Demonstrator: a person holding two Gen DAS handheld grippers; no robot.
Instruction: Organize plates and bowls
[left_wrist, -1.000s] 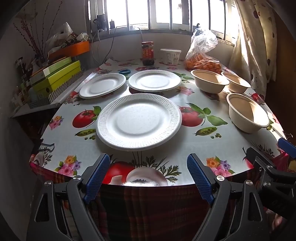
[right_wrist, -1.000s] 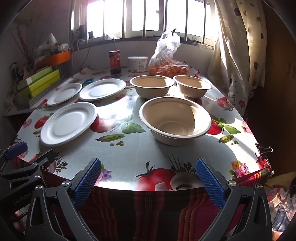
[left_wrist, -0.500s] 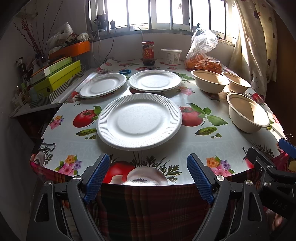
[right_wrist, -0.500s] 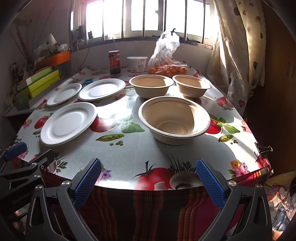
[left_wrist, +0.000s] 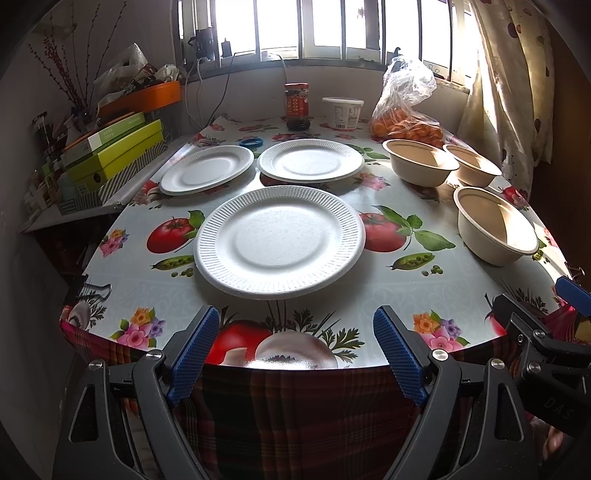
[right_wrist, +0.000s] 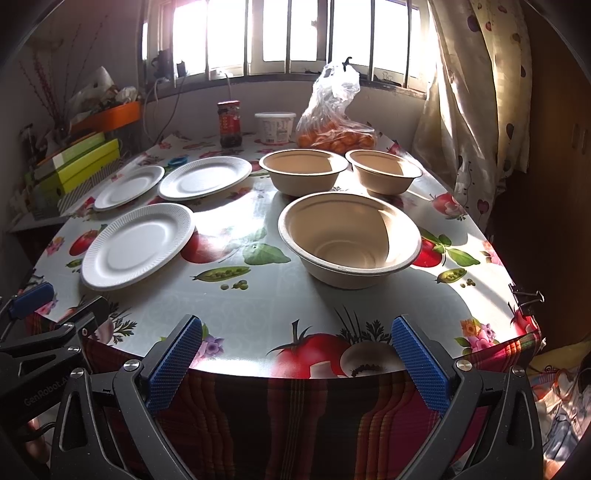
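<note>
Three white foam plates lie apart on the fruit-print table: a near one (left_wrist: 279, 242) (right_wrist: 137, 245), a far left one (left_wrist: 207, 169) (right_wrist: 129, 186) and a far middle one (left_wrist: 311, 160) (right_wrist: 205, 177). Three beige bowls stand upright to the right: a near one (right_wrist: 349, 238) (left_wrist: 495, 230), a middle one (right_wrist: 303, 170) (left_wrist: 421, 162) and a far right one (right_wrist: 384, 175) (left_wrist: 472, 170). My left gripper (left_wrist: 295, 354) is open and empty before the table's front edge, facing the near plate. My right gripper (right_wrist: 297, 363) is open and empty, facing the near bowl.
At the back stand a red-lidded jar (left_wrist: 296, 106), a white tub (left_wrist: 342, 112) and a plastic bag of oranges (left_wrist: 406, 110). Green boxes (left_wrist: 110, 155) stack on a shelf at the left. A curtain (right_wrist: 472, 110) hangs at the right. A small blue ring (left_wrist: 251, 141) lies behind the plates.
</note>
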